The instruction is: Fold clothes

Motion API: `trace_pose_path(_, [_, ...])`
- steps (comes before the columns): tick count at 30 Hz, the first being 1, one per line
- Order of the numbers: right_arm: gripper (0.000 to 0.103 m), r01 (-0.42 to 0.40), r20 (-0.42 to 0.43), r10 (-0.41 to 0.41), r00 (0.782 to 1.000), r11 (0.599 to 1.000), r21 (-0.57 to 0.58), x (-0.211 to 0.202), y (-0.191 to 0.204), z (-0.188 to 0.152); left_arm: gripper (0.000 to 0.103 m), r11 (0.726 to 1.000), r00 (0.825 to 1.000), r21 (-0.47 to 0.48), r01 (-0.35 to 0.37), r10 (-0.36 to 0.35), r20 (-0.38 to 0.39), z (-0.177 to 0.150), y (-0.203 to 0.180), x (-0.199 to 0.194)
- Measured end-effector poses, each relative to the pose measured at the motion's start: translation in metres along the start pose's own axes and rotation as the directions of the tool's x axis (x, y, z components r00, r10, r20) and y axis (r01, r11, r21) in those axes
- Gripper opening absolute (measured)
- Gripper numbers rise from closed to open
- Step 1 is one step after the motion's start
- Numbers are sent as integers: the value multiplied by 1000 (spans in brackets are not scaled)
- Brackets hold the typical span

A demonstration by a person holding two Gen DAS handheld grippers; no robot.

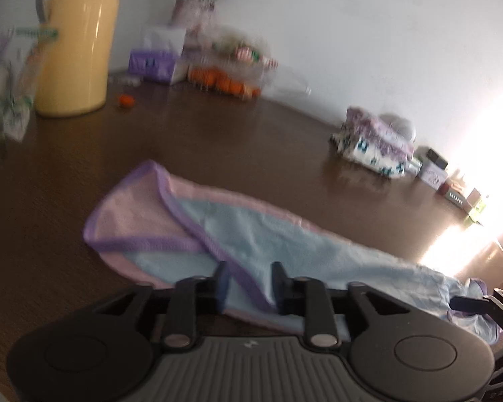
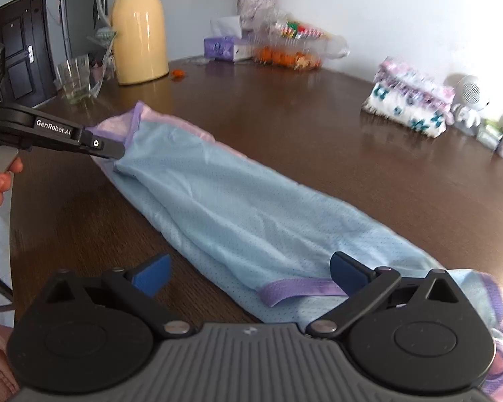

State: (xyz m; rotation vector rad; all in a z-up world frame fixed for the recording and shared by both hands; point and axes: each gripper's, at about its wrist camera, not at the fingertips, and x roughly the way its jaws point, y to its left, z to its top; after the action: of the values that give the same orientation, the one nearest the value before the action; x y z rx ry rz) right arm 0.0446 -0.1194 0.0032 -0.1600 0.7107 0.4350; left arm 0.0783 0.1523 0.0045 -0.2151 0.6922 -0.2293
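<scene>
Lengthwise, the blue garment point(image 2: 238, 207) is stretched between 2 grippers: its far end lies between the left gripper point(image 1: 248, 281)'s part-open jaws, its near end before the wide-open, empty right gripper point(image 2: 251, 274).

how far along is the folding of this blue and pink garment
Partly done: the garment lies on the table folded lengthwise into a long narrow strip, blue side up. In hand: the left gripper straddles its purple-trimmed edge at one end, jaws partly apart; the right gripper is wide open over the other end, gripping nothing. Left: folding the strip crosswise into a compact bundle.
</scene>
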Motion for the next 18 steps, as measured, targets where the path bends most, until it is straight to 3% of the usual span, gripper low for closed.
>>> trace_pose_path(3, [102,-3,39,2,999,1000,24,-13,-5,-3,37,995,997,93,29,-36,69,3,-23,-12])
trace_pose_path(4, [102,-1,44,0,999,999,33,-17,-7,-4,35,988,996,140,62,-71,61,2,-36,-12])
trace_pose_path(5, [102,3,48,-5,999,999,42,-20,-8,-5,32,981,996,177,74,-83,43,-1,-46,-7])
trace_pose_path(6, [102,12,50,-14,999,999,50,-23,-11,-7,20,973,995,213,86,-94,25,-4,-55,-3])
trace_pose_path(8, [102,29,54,-32,998,997,67,-29,-15,-11,14,953,993,283,112,-114,-13,-11,-75,6])
trace_pose_path(13, [103,79,59,-88,994,986,144,-50,-36,-30,13,933,995,350,85,-61,-78,-27,-89,26])
trace_pose_path(18, [103,57,68,-70,995,982,178,-57,-50,-37,18,924,995,373,90,-69,-70,-33,-93,15])
